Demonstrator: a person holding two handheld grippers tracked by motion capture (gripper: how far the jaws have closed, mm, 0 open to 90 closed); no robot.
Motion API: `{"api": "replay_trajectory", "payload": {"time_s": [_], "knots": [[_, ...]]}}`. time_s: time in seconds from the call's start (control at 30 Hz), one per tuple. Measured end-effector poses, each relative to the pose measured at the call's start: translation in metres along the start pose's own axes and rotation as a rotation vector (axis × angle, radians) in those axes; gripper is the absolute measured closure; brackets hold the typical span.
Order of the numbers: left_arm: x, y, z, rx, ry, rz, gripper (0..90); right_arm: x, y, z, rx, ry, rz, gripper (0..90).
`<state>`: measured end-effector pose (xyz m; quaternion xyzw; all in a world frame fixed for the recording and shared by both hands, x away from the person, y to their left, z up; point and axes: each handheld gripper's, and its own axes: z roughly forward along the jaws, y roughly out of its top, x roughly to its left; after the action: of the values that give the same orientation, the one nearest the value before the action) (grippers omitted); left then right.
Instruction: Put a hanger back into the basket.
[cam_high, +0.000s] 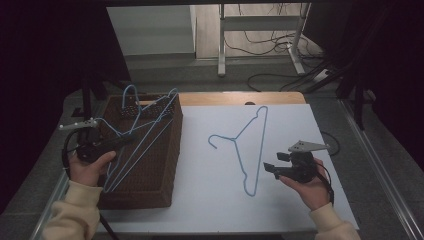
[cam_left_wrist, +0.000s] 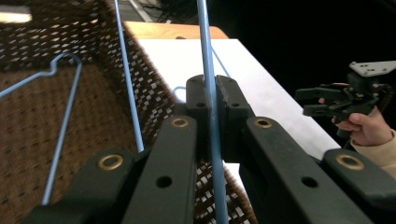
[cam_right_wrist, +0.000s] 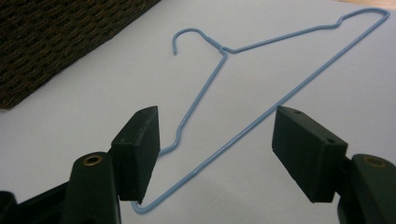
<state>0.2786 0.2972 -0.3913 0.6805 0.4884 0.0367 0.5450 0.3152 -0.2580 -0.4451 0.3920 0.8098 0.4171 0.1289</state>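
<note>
Two blue wire hangers occupy the person's tools: the left tool (cam_left_wrist: 212, 100) has its jaws clamped tight on the wire of one hanger (cam_high: 142, 132), which sits propped in the brown wicker basket (cam_high: 165, 165) directly beneath and ahead of that tool. The right tool (cam_high: 274, 162), held just above the white surface (cam_high: 200, 200), has its jaws spread wide with nothing gripped between them. A second hanger (cam_right_wrist: 261, 79) lies flat just in front of the right tool, its lower corner near the tool's left-hand pad (cam_right_wrist: 137, 149) in the right gripper view.
</note>
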Motion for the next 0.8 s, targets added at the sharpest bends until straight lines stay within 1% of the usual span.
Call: {"api": "replay_trajectory", "payload": {"time_s": [0.03, 0.07, 0.1, 0.13, 0.17, 0.27, 0.3, 0.33, 0.37, 0.4, 0.47, 0.5, 0.53, 0.57, 0.6, 0.63, 0.67, 0.7, 0.73, 0.8], "knots": [[0.0, 0.0, 0.0, 0.0, 0.0, 0.0, 85.6, 0.0, 0.0, 0.0, 0.0, 0.0, 0.0, 32.6], [0.006, -0.004, -0.002, 0.006, 0.009, -0.012, 85.6, 0.0, 0.0, 0.0, -0.001, 0.0, 0.001, 32.6], [0.006, -0.004, -0.002, 0.006, 0.009, -0.012, 85.6, 0.0, 0.0, 0.0, 0.0, 0.0, 0.003, 32.6], [0.011, -0.007, -0.003, 0.015, 0.015, -0.018, 85.6, 0.0, 0.0, 0.0, 0.001, 0.0, 0.006, 32.6], [0.013, -0.009, -0.002, 0.018, 0.015, -0.023, 85.6, -0.001, -0.001, 0.001, 0.002, 0.0, 0.008, 32.6], [0.018, -0.011, -0.001, 0.027, 0.016, -0.025, 85.6, -0.001, -0.001, 0.001, 0.005, -0.001, 0.01, 32.6], [0.02, -0.011, 0.0, 0.034, 0.016, -0.028, 85.6, -0.001, -0.001, 0.002, 0.006, -0.001, 0.009, 32.6], [0.025, -0.011, 0.003, 0.051, 0.02, -0.026, 85.6, -0.001, -0.001, 0.002, 0.006, -0.001, 0.008, 32.6], [0.025, -0.011, 0.003, 0.051, 0.02, -0.026, 85.6, -0.001, -0.001, 0.002, 0.006, -0.001, 0.008, 32.6], [0.029, -0.011, 0.007, 0.064, 0.013, -0.023, 85.6, 0.0, -0.001, 0.002, 0.006, 0.001, 0.006, 32.6], [0.032, -0.011, 0.009, 0.073, 0.013, -0.023, 85.6, 0.0, -0.001, 0.002, 0.007, 0.0, 0.006, 32.7], [0.035, -0.012, 0.013, 0.089, 0.014, -0.034, 85.6, -0.001, -0.001, 0.002, 0.009, -0.003, 0.011, 32.7], [0.037, -0.013, 0.015, 0.095, 0.013, -0.042, 85.5, -0.001, -0.001, 0.002, 0.009, -0.004, 0.01, 32.7], [0.037, -0.013, 0.015, 0.095, 0.013, -0.042, 85.4, -0.002, -0.002, 0.002, 0.009, -0.004, 0.01, 32.7], [0.039, -0.015, 0.019, 0.104, 0.003, -0.055, 85.4, -0.002, -0.002, 0.002, 0.01, -0.005, 0.011, 32.7], [0.039, -0.016, 0.021, 0.11, 0.004, -0.055, 85.4, -0.002, -0.002, 0.002, 0.009, -0.006, 0.01, 32.7], [0.039, -0.016, 0.023, 0.122, 0.008, -0.05, 85.3, -0.002, -0.002, 0.002, 0.008, -0.006, 0.012, 32.7], [0.039, -0.016, 0.023, 0.122, 0.008, -0.05, 85.3, -0.002, -0.002, 0.002, 0.008, -0.006, 0.014, 32.7], [0.039, -0.017, 0.027, 0.133, 0.021, -0.045, 85.1, -0.002, -0.002, 0.002, 0.008, -0.007, 0.013, 32.7], [0.04, -0.017, 0.028, 0.135, 0.026, -0.044, 85.0, -0.002, -0.002, 0.002, 0.007, -0.007, 0.011, 32.7]]}}
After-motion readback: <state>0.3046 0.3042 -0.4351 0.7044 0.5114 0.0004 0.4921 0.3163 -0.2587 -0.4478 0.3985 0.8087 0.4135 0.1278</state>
